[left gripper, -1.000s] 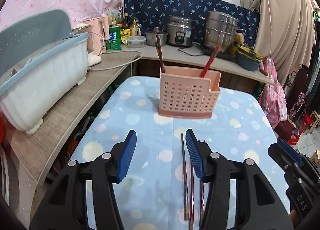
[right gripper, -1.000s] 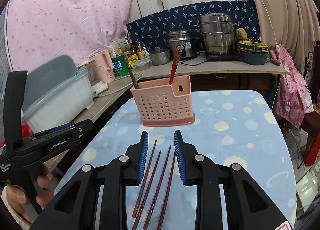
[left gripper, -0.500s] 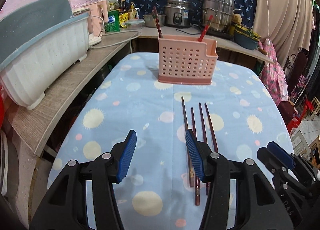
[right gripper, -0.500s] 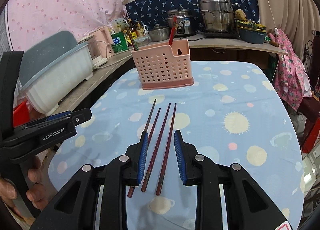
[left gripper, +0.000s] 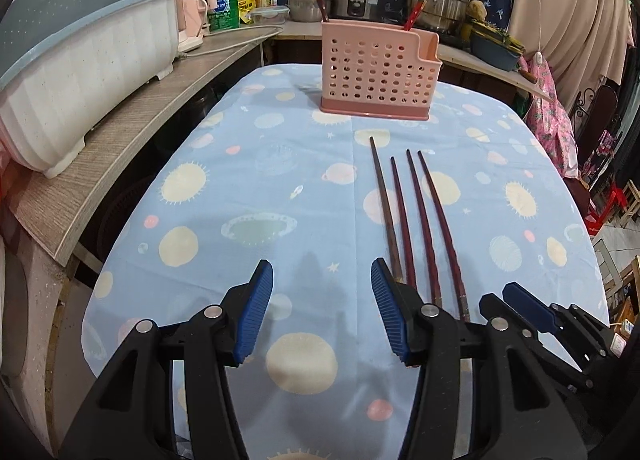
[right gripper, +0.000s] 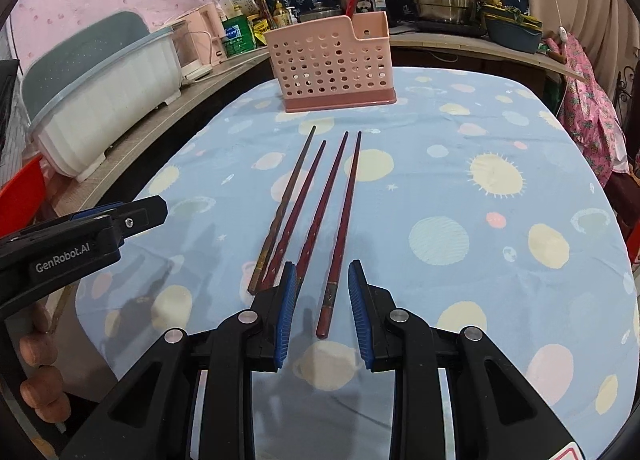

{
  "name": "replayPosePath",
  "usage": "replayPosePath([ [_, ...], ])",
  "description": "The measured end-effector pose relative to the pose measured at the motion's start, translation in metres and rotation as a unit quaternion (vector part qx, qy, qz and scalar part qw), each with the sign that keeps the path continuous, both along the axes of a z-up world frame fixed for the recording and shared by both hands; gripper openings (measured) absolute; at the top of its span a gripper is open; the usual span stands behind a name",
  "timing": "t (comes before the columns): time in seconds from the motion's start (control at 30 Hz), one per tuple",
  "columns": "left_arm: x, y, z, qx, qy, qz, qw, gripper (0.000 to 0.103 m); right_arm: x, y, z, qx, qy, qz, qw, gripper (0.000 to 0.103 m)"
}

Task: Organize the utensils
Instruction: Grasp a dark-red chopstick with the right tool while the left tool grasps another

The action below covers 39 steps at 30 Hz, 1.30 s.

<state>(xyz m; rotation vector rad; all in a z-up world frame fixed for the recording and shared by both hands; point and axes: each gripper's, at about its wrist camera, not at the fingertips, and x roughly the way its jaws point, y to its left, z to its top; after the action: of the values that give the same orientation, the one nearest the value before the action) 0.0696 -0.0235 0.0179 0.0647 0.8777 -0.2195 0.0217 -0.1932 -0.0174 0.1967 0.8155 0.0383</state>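
We saw four chopsticks point(right gripper: 316, 211) lying side by side on the blue cloth point(right gripper: 480, 187), pointing at the pink basket point(right gripper: 332, 63). More sticks stood up in the basket. Our right gripper point(right gripper: 322, 308) was a little way open, with the end of the rightmost stick between its fingers, not pinched. Our left gripper point(left gripper: 322, 312) was wide open, holding nothing, just left of the sticks.
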Motion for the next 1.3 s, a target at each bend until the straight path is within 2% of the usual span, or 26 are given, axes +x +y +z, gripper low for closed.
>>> replayPosePath([
  [0.23, 0.000, 0.004, -0.010, 0.000, 0.011, 0.002, 0.9999, 0.051, 0.008, 0.001, -0.018, 0.001, 0.022, -0.005, 1.000, 0.024],
  [0.57, 0.001, 0.003, -0.017, 0.001, 0.019, -0.001, 0.9998, 0.057, 0.011, -0.003, -0.033, -0.006, 0.041, -0.010, 0.999, 0.008],
  [0.83, 0.001, -0.004, -0.026, 0.004, 0.030, -0.007, 0.9995, 0.058, 0.011, -0.004, -0.034, -0.009, 0.038, -0.009, 0.999, 0.007],
  [1.0, 0.000, -0.010, -0.032, 0.003, 0.037, -0.019, 0.9991, 0.062, 0.008, -0.016, -0.035, -0.003, 0.035, -0.028, 0.999, 0.007],
  [1.3, 0.010, -0.036, -0.053, 0.006, 0.055, -0.043, 0.9975, 0.062, 0.004, -0.027, -0.036, 0.008, 0.032, -0.036, 0.999, 0.007],
])
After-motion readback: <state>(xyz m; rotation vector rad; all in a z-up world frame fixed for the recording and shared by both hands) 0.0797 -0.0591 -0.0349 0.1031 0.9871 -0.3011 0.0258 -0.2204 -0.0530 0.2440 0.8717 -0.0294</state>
